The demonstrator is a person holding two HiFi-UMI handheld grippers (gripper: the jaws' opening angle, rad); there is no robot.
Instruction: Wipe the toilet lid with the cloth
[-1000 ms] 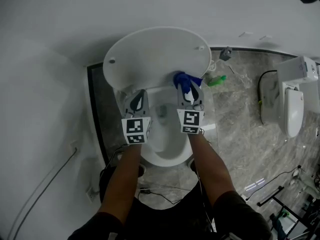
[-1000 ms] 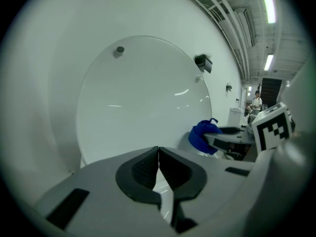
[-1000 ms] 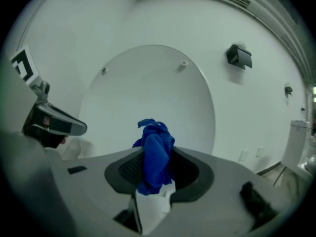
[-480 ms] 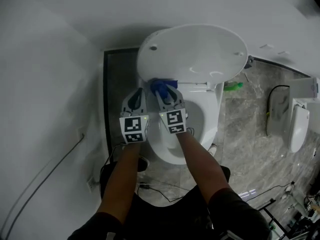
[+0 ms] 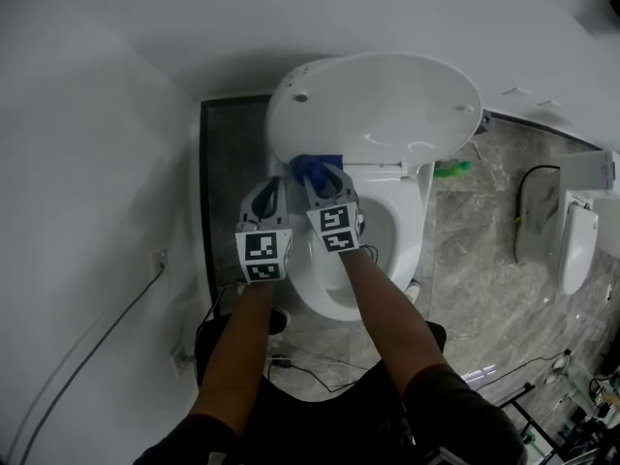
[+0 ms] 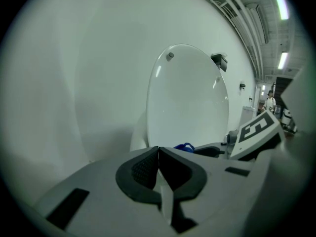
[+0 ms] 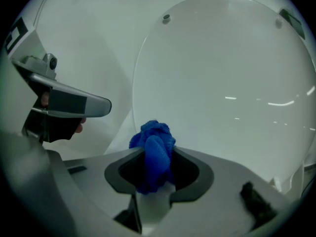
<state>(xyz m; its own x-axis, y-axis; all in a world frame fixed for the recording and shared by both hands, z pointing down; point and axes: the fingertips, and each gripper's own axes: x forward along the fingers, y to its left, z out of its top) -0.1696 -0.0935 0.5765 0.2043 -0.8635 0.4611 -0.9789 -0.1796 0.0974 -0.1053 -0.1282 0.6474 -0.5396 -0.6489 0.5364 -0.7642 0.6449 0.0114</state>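
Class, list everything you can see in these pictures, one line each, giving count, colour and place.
toilet lid: one, white, raised against the wall
toilet bowl: one, white, below the lid
cloth: one, blue, bunched at the lid's lower left edge
green object: one, green, floor right of the toilet; too small to identify
second fixture: one, white, far right
cables: black, floor by the person's feet
left gripper: one, grey, fingers together, empty
right gripper: one, grey, fingers clamping the cloth
arms: two, behind the grippers

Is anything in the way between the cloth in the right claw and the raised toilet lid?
Nothing visible. The blue cloth, clamped in the right claw, faces the upright lid directly; the shut left claw sits off to its left.
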